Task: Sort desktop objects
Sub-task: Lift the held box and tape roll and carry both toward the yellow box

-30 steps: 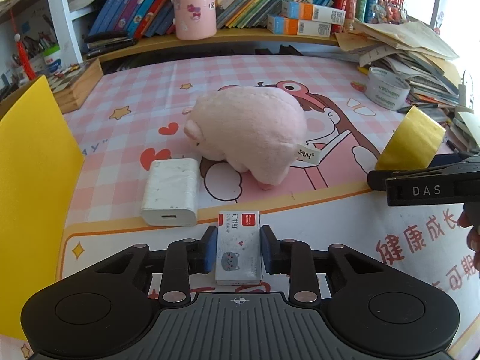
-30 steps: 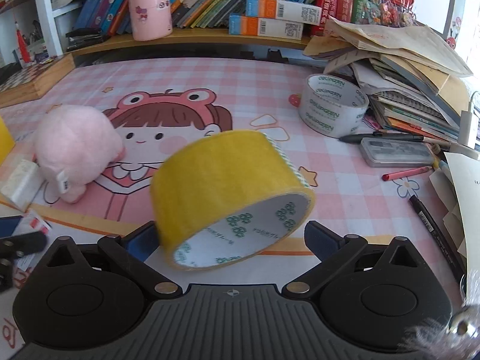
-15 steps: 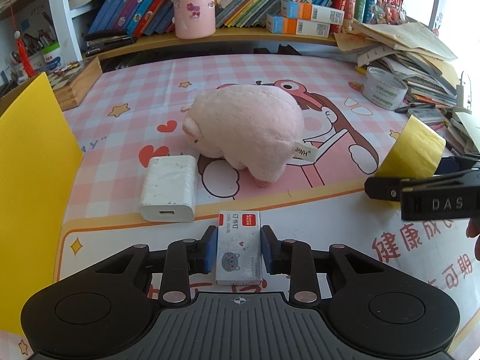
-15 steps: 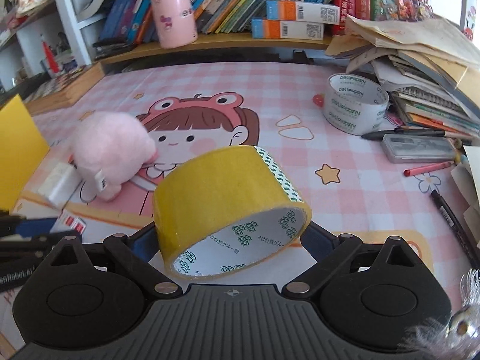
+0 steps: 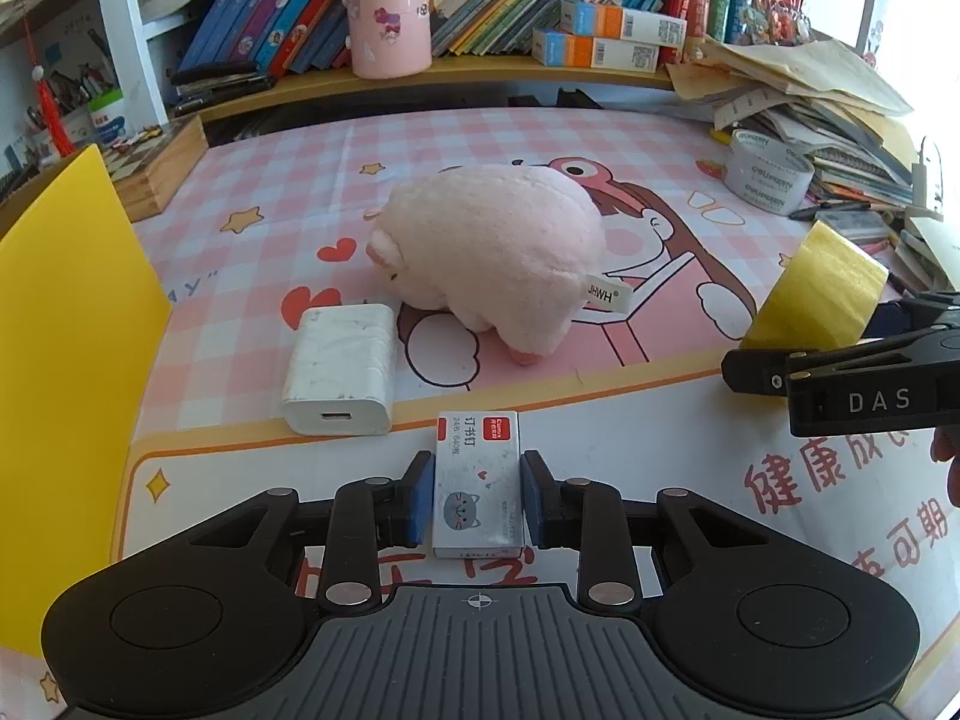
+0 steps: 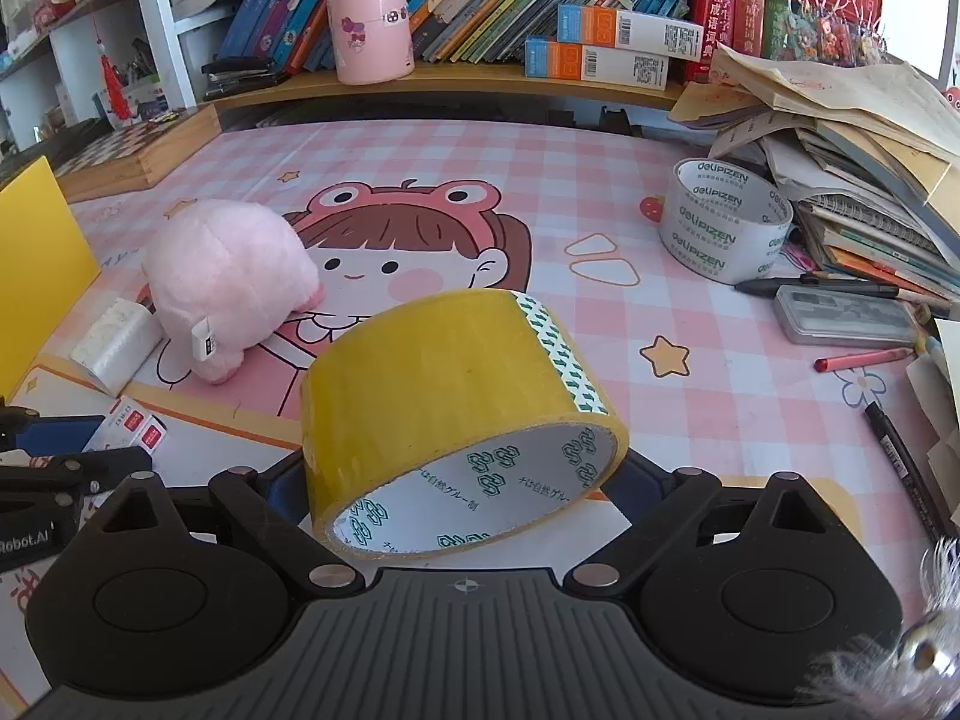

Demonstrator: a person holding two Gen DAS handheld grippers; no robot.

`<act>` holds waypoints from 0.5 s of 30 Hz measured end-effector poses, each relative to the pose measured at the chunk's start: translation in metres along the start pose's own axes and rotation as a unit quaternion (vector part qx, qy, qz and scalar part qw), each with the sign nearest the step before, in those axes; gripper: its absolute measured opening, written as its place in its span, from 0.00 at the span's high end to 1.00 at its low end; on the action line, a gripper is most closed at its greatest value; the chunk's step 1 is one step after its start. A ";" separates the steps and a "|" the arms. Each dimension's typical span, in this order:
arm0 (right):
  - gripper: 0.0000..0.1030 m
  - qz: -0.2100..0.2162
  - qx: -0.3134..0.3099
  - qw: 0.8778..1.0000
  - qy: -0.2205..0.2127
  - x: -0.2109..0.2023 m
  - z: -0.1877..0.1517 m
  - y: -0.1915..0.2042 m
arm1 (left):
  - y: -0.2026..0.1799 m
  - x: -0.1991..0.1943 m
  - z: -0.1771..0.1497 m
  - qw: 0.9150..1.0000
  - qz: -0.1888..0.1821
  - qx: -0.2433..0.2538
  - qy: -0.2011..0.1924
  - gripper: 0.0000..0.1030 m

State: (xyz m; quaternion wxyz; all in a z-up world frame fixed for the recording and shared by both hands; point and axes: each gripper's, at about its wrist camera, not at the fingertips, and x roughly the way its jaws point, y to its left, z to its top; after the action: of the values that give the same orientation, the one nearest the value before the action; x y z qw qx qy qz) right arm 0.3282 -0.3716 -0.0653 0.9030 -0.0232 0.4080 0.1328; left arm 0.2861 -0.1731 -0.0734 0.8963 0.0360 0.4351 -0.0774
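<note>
My left gripper (image 5: 477, 495) is shut on a small white staple box (image 5: 477, 483) with a grey cat print, held just above the desk mat. My right gripper (image 6: 462, 480) is shut on a yellow tape roll (image 6: 444, 396), held tilted above the mat; the roll also shows at the right of the left wrist view (image 5: 819, 291). A pink plush pig (image 5: 492, 252) lies mid-mat, with a white charger (image 5: 342, 369) beside it on the left. A grey tape roll (image 6: 723, 219) stands at the right.
A yellow box wall (image 5: 66, 330) stands at the far left. A shelf with books and a pink cup (image 5: 390, 6) runs along the back. Stacked papers and notebooks (image 6: 840, 168), a pencil case (image 6: 846, 315), pens and a red crayon (image 6: 864, 358) crowd the right side.
The right gripper with the yellow tape has risen and drawn back slightly. The left gripper with the staple box has stayed almost still.
</note>
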 end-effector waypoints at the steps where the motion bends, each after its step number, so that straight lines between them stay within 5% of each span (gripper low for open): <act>1: 0.08 -0.002 0.001 1.000 -0.001 0.000 0.000 0.000 | 0.002 0.000 0.001 1.000 -0.003 -0.005 0.002 0.73; 4: 0.09 -0.009 0.001 1.000 -0.009 -0.006 0.000 0.000 | 0.009 -0.010 0.002 0.999 -0.023 -0.046 -0.001 0.73; 15: 0.09 -0.013 0.016 1.000 -0.014 -0.029 -0.006 0.000 | 0.012 -0.052 0.005 0.995 -0.037 -0.079 -0.052 0.73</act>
State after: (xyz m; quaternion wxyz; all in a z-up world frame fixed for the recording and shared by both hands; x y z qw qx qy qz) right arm 0.3056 -0.3789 -0.0475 0.9105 -0.0119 0.3969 0.1151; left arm 0.2606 -0.1569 -0.0294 0.9144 -0.0554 0.3934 -0.0772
